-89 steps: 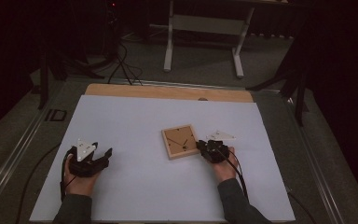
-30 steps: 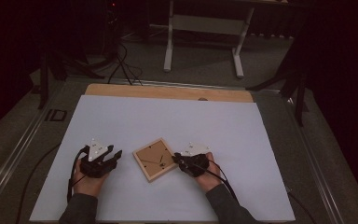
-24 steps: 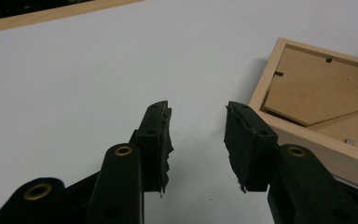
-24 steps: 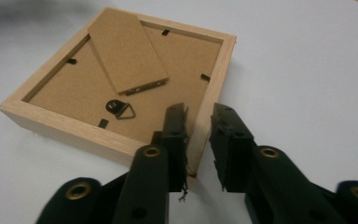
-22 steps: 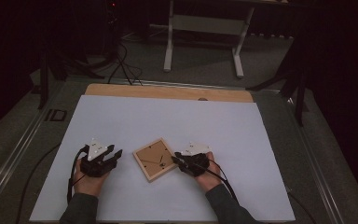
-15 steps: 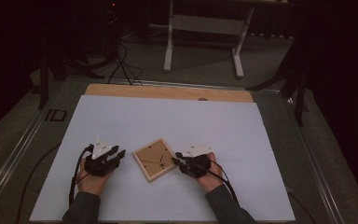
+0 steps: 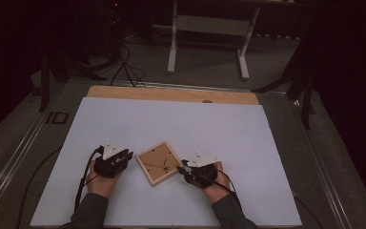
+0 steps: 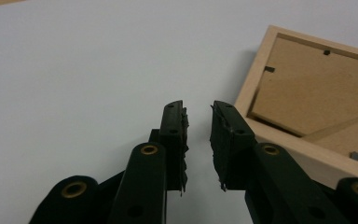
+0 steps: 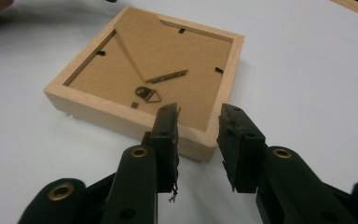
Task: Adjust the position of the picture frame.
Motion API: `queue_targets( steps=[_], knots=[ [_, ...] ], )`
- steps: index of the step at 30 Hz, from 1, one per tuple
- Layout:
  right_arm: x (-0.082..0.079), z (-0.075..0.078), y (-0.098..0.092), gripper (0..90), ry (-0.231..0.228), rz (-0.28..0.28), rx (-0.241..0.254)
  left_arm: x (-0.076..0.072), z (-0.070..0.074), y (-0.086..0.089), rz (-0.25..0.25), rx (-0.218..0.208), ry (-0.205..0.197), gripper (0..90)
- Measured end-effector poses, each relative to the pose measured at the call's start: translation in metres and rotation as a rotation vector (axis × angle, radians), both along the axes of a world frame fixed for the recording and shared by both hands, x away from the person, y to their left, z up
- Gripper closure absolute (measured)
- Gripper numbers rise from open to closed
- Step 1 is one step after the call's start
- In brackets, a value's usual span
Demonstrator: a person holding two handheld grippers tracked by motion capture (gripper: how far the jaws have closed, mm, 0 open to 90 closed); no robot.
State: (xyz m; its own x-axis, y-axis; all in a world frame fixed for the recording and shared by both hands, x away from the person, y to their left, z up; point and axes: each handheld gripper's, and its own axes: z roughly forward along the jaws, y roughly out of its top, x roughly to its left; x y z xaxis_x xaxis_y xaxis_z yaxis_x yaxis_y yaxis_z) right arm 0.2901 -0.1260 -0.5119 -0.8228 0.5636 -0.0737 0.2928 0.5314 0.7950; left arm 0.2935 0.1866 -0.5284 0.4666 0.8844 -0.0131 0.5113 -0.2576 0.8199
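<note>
A square light-wood picture frame (image 7: 158, 163) lies back side up on the white sheet, turned like a diamond; its brown backing board (image 9: 158, 70) carries a small metal hanger. My left gripper (image 7: 127, 156) rests just left of the frame. Its jaws (image 8: 198, 112) have just been closing to a narrow gap with nothing between them, and the frame's edge (image 8: 261, 74) lies beside the right jaw. My right gripper (image 7: 181, 168) sits at the frame's right corner. Its jaws (image 9: 198, 114) have just been opening; the frame's near corner stands at the gap, untouched by the pads.
The white sheet (image 7: 219, 129) covers most of the table, with a bare wooden strip (image 7: 171, 94) along the far edge. A grey metal stand (image 7: 209, 28) and cables (image 7: 124, 62) are on the floor beyond. Cables trail back from both grippers.
Earlier, the right gripper and the frame came left and nearer to the person, the frame turning. Within the last second the left gripper has slid right, up to the frame.
</note>
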Motion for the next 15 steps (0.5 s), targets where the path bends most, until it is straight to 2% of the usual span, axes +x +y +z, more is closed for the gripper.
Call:
queue_targets(
  steps=[2, 9, 13, 15],
  knots=[
    [-0.002, -0.001, 0.001, 69.3, 0.000, 0.007, -0.005, 0.001, -0.001, -0.003, -0.010, 0.007, 0.005, 76.7],
    [-0.008, -0.006, 0.007, 88.9, 0.018, 0.082, -0.038, 0.006, -0.003, -0.009, -0.016, 0.013, 0.012, 84.7],
    [-0.010, -0.009, 0.011, 89.5, 0.032, 0.108, -0.058, 0.007, -0.004, -0.010, -0.019, 0.014, 0.017, 87.6],
    [-0.013, -0.012, 0.016, 89.7, 0.035, 0.140, -0.082, 0.008, -0.004, -0.010, -0.022, 0.015, 0.019, 88.5]
  ],
)
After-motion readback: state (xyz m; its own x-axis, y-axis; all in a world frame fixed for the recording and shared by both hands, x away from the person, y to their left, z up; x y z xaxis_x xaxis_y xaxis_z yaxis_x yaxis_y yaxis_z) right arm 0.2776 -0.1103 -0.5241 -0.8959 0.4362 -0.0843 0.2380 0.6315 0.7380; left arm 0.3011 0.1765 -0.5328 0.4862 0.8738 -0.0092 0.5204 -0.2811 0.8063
